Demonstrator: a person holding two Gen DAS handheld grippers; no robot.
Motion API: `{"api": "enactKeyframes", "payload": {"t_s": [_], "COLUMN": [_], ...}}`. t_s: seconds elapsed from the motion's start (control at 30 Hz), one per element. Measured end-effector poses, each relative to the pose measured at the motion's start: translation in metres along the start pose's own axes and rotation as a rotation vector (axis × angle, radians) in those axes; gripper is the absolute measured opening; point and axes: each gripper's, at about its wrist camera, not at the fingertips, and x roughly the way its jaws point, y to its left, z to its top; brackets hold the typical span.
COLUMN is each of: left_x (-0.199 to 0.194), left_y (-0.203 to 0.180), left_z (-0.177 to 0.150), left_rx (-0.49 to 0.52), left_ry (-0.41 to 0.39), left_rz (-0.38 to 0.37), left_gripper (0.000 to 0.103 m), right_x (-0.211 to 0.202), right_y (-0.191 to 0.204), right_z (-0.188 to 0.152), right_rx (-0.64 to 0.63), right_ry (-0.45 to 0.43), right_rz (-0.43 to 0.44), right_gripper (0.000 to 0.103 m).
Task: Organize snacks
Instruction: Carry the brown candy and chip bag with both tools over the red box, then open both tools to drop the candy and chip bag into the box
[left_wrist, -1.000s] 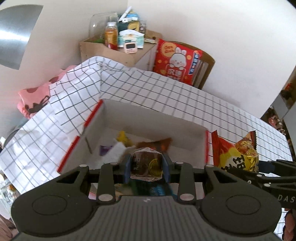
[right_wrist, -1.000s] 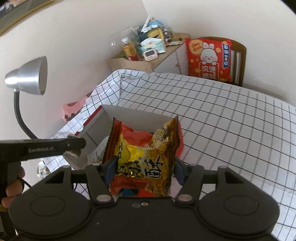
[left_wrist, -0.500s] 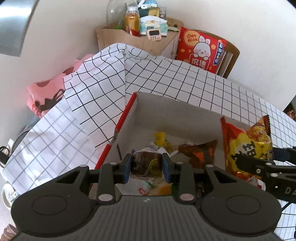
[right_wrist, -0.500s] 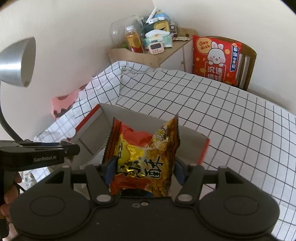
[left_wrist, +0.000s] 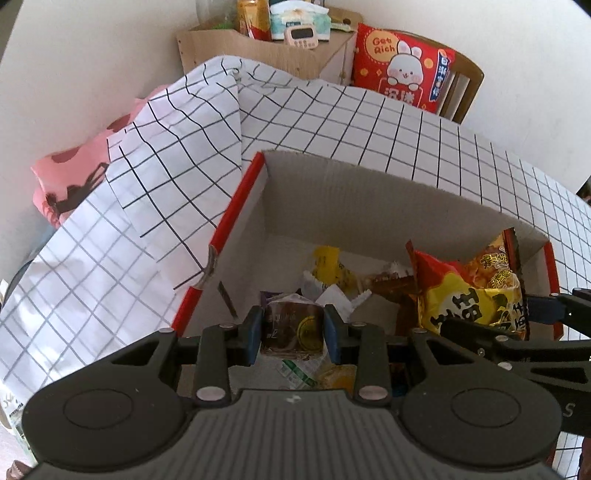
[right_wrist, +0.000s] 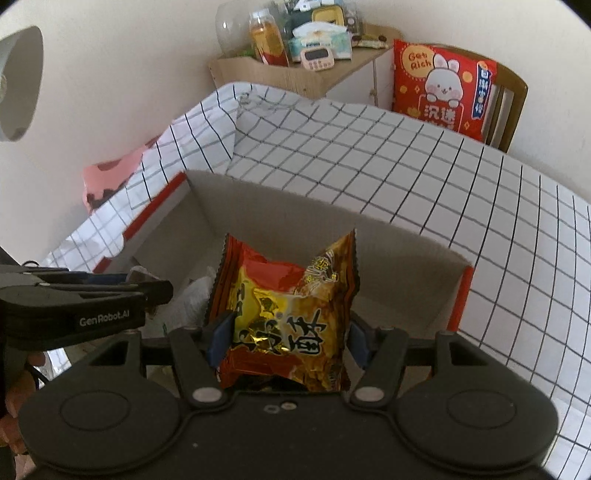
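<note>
Red cushion (right_wrist: 441, 85) says "Get Rich" — left claw (left_wrist: 291, 334) pinches a brown snack (left_wrist: 291, 328), right claw (right_wrist: 286, 338) pinches a red-and-gold packet (right_wrist: 288, 314), over the box (left_wrist: 369, 188).

A red rabbit cushion (right_wrist: 441, 86) leans on a wooden chair (right_wrist: 508, 96).

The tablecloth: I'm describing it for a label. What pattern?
White with a black grid, the tablecloth; clearest in the right wrist view.

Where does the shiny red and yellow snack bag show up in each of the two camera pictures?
Left wrist view: the shiny red and yellow snack bag is at the right, over the box, held by the right gripper.
Right wrist view: the bag sits centre, between the gripper's blue pads.
Shared landmark: the red-edged cardboard box on the checked cloth.
</note>
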Motion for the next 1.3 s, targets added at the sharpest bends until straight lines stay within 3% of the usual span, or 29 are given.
{"api": "enactKeyframes", "payload": {"t_s": [0.33, 0.5, 0.6, 0.77, 0.87, 1.3], "left_x": [0.017, 0.015, 0.008, -0.007, -0.02, -0.087], "left_y": [-0.007, -0.007, -0.006, -0.004, -0.006, -0.015], "left_z": [-0.007, -0.008, -0.011, -0.015, -0.02, -0.04], "left_rx": [0.018, 0.003, -0.001, -0.011, 0.0, 0.016], "left_ry": [0.056, 0.051, 0.025, -0.01, -0.049, -0.21], "left_rz": [0.008, 0.001, -0.008, -0.034, -0.044, -0.093], "left_gripper": [0.034, 0.034, 0.044, 0.047, 0.055, 0.063], "right_x": [0.003, -0.002, -0.007, -0.017, -0.027, -0.098], "right_y": [0.0, 0.002, 0.003, 0.004, 0.004, -0.004], "right_z": [-0.008, -0.01, -0.011, -0.015, -0.019, -0.038], "right_rx": [-0.004, -0.012, -0.019, -0.027, -0.031, -0.024], "right_ry": [0.02, -0.007, -0.016, -0.032, -0.051, -0.222], "right_rz": [-0.006, -0.008, -0.006, -0.012, -0.006, 0.071], "right_gripper": [0.065, 0.08, 0.083, 0.086, 0.088, 0.099]}}
